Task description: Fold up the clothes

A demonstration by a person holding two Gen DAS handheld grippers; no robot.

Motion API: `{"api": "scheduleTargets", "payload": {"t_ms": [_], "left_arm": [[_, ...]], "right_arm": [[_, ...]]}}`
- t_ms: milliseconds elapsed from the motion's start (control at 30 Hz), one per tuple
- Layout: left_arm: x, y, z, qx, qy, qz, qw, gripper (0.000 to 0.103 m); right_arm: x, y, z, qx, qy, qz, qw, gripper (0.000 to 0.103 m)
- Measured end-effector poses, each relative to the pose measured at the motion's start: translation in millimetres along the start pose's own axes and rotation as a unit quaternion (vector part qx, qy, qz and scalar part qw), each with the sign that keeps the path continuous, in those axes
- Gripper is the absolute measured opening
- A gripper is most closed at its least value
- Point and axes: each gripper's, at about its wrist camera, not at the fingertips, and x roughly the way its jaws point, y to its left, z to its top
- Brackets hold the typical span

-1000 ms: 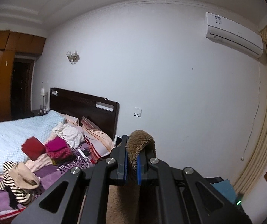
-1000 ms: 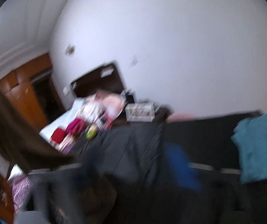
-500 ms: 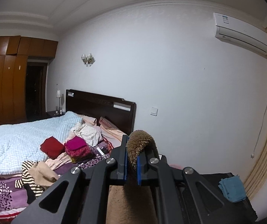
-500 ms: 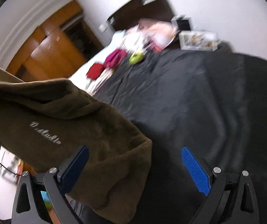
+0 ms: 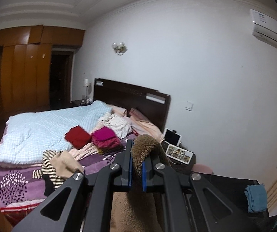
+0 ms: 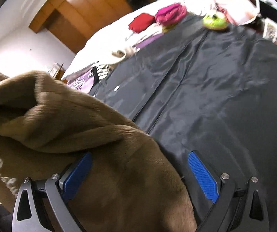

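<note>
Left gripper (image 5: 136,172): jaws closed tight on a fold of brown fleece (image 5: 144,148), held high so the garment hangs free below it, the pinched edge curling over the top of the fingers. Right gripper (image 6: 138,174): jaws spread wide, nothing clamped; the fleece (image 6: 99,154) drapes between and over its blue pads (image 6: 202,176), likely placed there to take a second hold on the cloth, though no grip is made yet. Fleece: thick pile, pale embroidered script near one edge, bunched and unfolded, hanging above the black sheet (image 6: 215,87). Black sheet: smooth, lightly creased, a seam down its middle, apparently laid out as the folding surface. Bed (image 5: 41,127) beside it: pale blue quilt, purple patterned blanket, a red folded item (image 5: 77,136) and a magenta stack (image 5: 104,138) set together, seemingly finished pieces. Striped and tan garments (image 5: 59,164): loose heap near the bed's edge, probably awaiting folding. Blue cloth (image 5: 255,197): folded, at the sheet's far end. Green object (image 6: 214,20): at the sheet's edge, too blurred to identify. Wardrobe (image 5: 22,77) and headboard (image 5: 130,100) behind.
</note>
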Motion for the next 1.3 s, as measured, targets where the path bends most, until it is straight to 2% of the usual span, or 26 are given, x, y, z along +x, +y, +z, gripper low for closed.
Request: {"api": "scheduleTargets", "payload": {"t_ms": [100, 167, 233, 267, 333, 367, 400, 467, 533, 600, 733, 867, 967, 1200, 1300], "left_arm": [[3.0, 8.8, 1.6, -0.007, 0.001, 0.006, 1.0, 0.008], [3.8, 11.8, 2.3, -0.009, 0.001, 0.006, 0.9999, 0.008], [4.2, 12.9, 3.5, -0.011, -0.002, 0.003, 0.9999, 0.008], [4.9, 12.5, 4.7, -0.011, -0.003, 0.002, 0.9999, 0.008], [5.2, 10.2, 6.0, -0.011, -0.005, 0.001, 0.9999, 0.008], [4.5, 9.8, 6.4, -0.01, -0.006, 0.001, 0.9999, 0.008], [2.6, 10.4, 6.3, -0.011, -0.008, 0.002, 0.9999, 0.008], [-2.2, 12.3, 5.8, -0.016, -0.014, 0.004, 0.9998, 0.008], [-9.1, 16.3, 4.0, -0.027, -0.022, 0.003, 0.9994, 0.008], [-16.3, 20.6, 1.9, -0.04, -0.031, 0.003, 0.9987, 0.008], [-28.8, 31.2, -4.8, -0.071, -0.05, -0.004, 0.9963, 0.008], [-37.6, 40.4, -10.6, -0.107, -0.069, -0.021, 0.9916, 0.008], [-44.1, 43.1, -13.2, -0.129, -0.09, -0.033, 0.987, 0.008], [-58.1, 36.6, -19.8, -0.163, -0.108, -0.064, 0.9787, 0.008], [-67.2, 27.8, -25.9, -0.165, -0.11, -0.079, 0.977, 0.008]], "right_arm": [[15.7, -6.1, 1.1, 0.008, 0.013, 0.042, 0.999, 0.098], [23.8, -3.1, 0.2, -0.002, 0.021, 0.061, 0.998, 0.087], [29.6, 0.4, -1.5, -0.008, 0.032, 0.067, 0.997, 0.061], [31.6, 2.7, -4.3, -0.012, 0.036, 0.062, 0.997, 0.054], [33.7, 8.4, -11.2, -0.018, 0.039, 0.046, 0.998, 0.03], [31.7, 13.1, -14.7, -0.019, 0.032, 0.032, 0.999, 0.025], [27.2, 18.0, -18.0, -0.02, 0.021, 0.016, 0.999, 0.017], [6.6, 28.0, -25.9, -0.015, -0.02, -0.045, 0.999, 0.012], [-31.6, 37.3, -34.8, -0.001, -0.083, -0.115, 0.99, 0.011], [-72.9, 45.6, -42.9, 0.007, -0.143, -0.176, 0.974, 0.011], [-181.9, 66.8, -67.3, 0.025, -0.273, -0.288, 0.918, 0.01], [-291.5, 104.7, -100.3, 0.036, -0.381, -0.371, 0.846, 0.01], [-359.9, 141.5, -130.0, 0.034, -0.452, -0.404, 0.794, 0.01], [-435.0, 236.8, -190.1, -0.03, -0.537, -0.49, 0.686, 0.01], [-453.6, 263.2, -217.2, -0.04, -0.559, -0.509, 0.653, 0.01]]}}
